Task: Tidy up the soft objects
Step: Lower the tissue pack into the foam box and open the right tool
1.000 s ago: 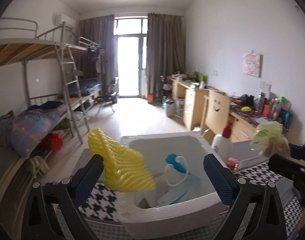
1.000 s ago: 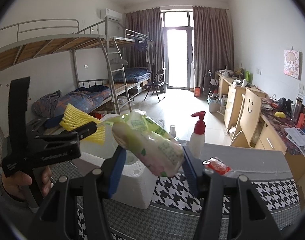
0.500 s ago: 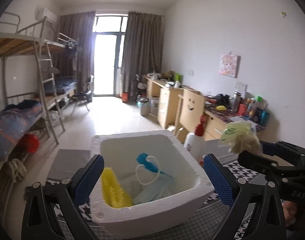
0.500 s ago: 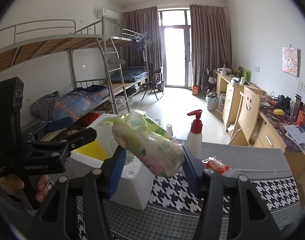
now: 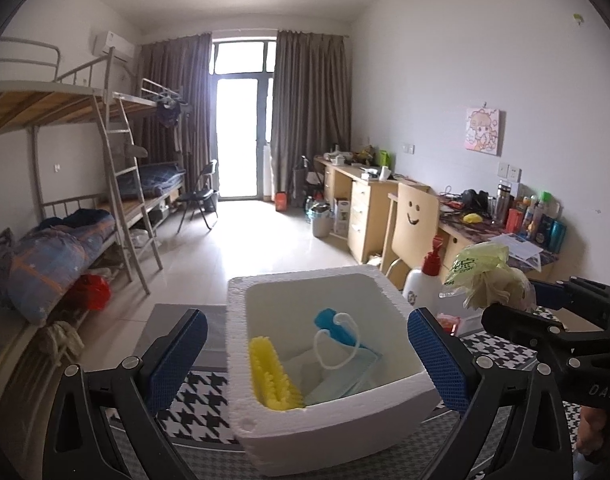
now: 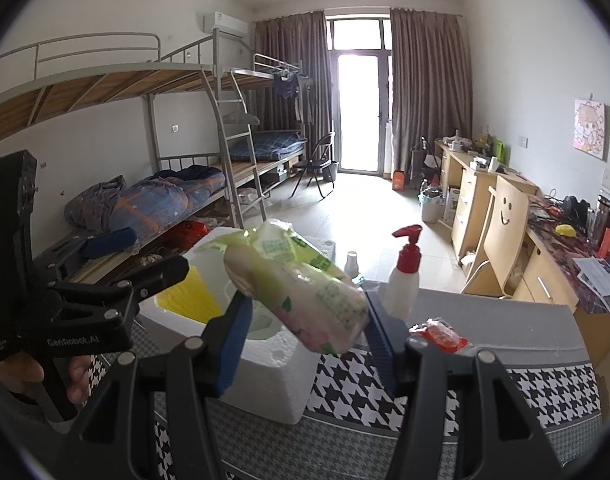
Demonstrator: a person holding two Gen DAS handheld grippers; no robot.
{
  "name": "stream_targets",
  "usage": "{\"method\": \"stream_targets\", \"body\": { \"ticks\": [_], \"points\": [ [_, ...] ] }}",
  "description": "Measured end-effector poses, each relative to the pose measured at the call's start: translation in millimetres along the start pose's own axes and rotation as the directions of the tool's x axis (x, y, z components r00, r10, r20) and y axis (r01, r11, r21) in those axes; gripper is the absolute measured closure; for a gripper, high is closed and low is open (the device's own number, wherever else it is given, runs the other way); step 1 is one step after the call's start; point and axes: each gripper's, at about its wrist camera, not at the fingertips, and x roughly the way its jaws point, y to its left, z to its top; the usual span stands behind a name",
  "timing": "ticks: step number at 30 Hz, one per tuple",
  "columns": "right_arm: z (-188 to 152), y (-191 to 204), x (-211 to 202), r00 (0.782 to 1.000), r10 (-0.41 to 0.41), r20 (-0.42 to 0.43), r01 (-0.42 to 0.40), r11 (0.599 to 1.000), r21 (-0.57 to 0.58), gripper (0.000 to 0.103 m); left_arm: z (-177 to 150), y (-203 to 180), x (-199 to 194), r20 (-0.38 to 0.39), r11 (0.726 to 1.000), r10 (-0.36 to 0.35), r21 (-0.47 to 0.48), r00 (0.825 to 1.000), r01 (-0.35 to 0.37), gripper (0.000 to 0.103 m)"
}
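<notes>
A white foam box stands on the houndstooth table. Inside it lie a yellow ridged sponge and a blue face mask. My left gripper is open and empty, hovering over the box's near side. My right gripper is shut on a green-and-pink tissue pack, held above the box's right side. The pack also shows in the left wrist view, right of the box.
A white pump bottle with red top stands behind the box. A small red packet lies on the table at right. A bunk bed is at left, desks and a chair at right.
My left gripper opened and dropped the yellow sponge into the foam box. The right gripper kept the tissue pack and held about still.
</notes>
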Motion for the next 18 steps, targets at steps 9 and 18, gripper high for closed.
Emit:
{"method": "stream_targets", "body": {
  "ticks": [9,18],
  "points": [
    [4,9,10,1.000,0.028,-0.013,-0.028,0.999,-0.021,0.043,-1,14,-4,0.012,0.998,0.057,-0.025,0.998,-0.057,0.001],
    [8,17,25,0.998,0.047,-0.033,-0.048,0.998,-0.031,0.043,-7,26,-9,0.022,0.995,0.092,-0.046,0.996,-0.091,0.001]
  ]
}}
